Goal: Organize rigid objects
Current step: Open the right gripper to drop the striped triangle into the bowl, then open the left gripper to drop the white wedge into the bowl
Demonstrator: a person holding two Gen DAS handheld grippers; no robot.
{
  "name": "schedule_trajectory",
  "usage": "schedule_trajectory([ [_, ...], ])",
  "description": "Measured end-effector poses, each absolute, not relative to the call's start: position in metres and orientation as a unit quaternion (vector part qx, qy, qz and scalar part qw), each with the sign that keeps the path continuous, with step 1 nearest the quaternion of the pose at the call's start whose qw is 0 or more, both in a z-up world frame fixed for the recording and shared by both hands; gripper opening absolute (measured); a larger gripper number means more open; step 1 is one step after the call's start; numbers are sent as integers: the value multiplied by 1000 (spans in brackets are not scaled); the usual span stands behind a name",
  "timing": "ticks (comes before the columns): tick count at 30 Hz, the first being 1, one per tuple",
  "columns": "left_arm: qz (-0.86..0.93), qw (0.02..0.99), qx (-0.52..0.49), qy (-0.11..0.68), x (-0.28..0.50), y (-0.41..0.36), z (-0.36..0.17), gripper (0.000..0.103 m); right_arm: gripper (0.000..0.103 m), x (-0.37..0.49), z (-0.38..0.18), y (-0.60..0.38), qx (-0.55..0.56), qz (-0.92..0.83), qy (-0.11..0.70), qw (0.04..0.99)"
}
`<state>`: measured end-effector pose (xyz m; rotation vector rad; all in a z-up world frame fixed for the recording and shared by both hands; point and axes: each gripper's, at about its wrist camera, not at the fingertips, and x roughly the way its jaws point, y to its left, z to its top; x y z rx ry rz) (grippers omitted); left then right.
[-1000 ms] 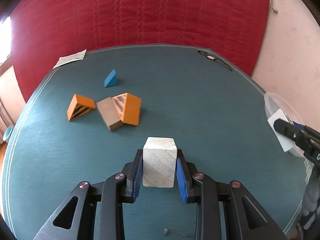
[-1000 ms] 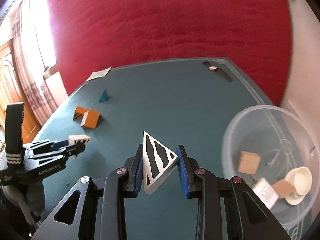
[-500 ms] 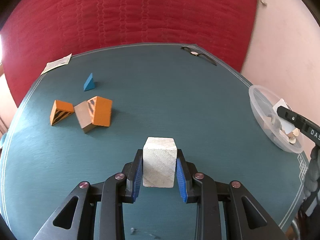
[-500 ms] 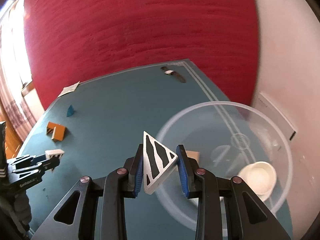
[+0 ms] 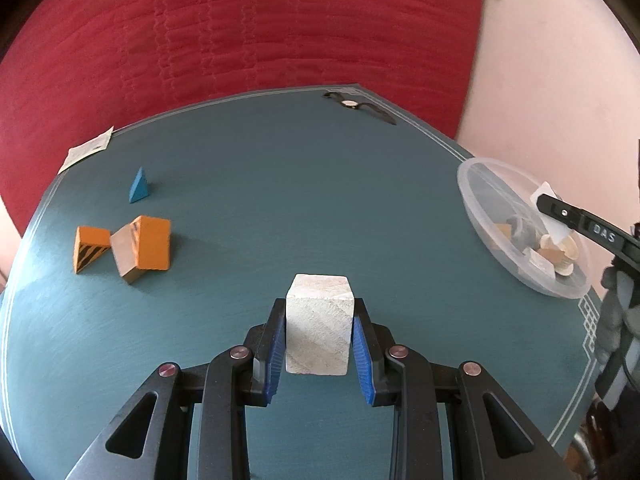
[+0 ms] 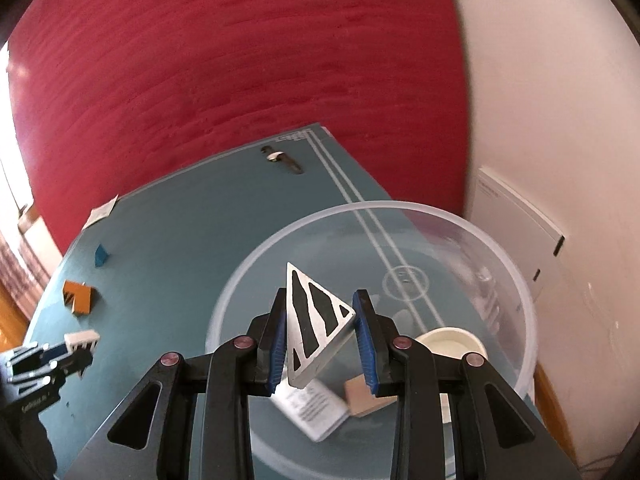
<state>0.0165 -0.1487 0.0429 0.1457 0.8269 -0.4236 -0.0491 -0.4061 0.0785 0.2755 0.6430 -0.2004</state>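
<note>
the left claw [image 5: 319, 354] is clamped on a pale wooden cube [image 5: 319, 324], its blue pads pressing both side faces, and the cube hangs above the teal bench [image 5: 280, 200]. the right claw [image 6: 320, 338] grips a white wedge with black stripes [image 6: 314, 320] by its slanted sides, held over the open mouth of a clear plastic bowl [image 6: 516, 280].

inside that bowl, just beyond the right claw's fingers, lie a white striped block [image 6: 316, 412], a tan block [image 6: 362, 400] and a small cream cup [image 6: 452, 344] (the blocks look blurred, so their exact shapes are hard to tell). from the left wrist view the same bowl [image 5: 480, 184] sits at the bench's right edge, with the right claw's black finger reaching over it.

further out on the left part of the bench sit an orange wedge with black stripes [image 5: 90, 248], a brown block [image 5: 124, 256] leaning against a second orange block [image 5: 154, 244], these last two touching. beyond them stands a small blue wedge [image 5: 139, 186], well apart from the others.

near the far left edge lies a paper slip [image 5: 86, 150], and near the far corner a wristwatch [image 5: 358, 106]. behind the bench hangs a red quilted cloth [image 5: 240, 28].
</note>
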Motion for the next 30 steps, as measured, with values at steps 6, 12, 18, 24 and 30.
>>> schedule_trajectory([
  [6, -222, 888, 82, 394, 14, -167, 47, 32, 46, -51, 75, -427, 158, -121, 313, 929],
  [12, -243, 886, 90, 385, 11, -189, 54, 32, 46, -56, 74, -438, 168, -136, 308, 926],
  [18, -265, 883, 102, 374, 12, -214, 60, 32, 46, -58, 75, -436, 161, -150, 301, 928],
  [24, -294, 876, 104, 368, 18, -243, 67, 32, 46, -60, 77, -435, 155, -166, 294, 928],
  [30, -322, 872, 115, 351, 22, -275, 73, 32, 46, -61, 78, -436, 152, -172, 288, 930],
])
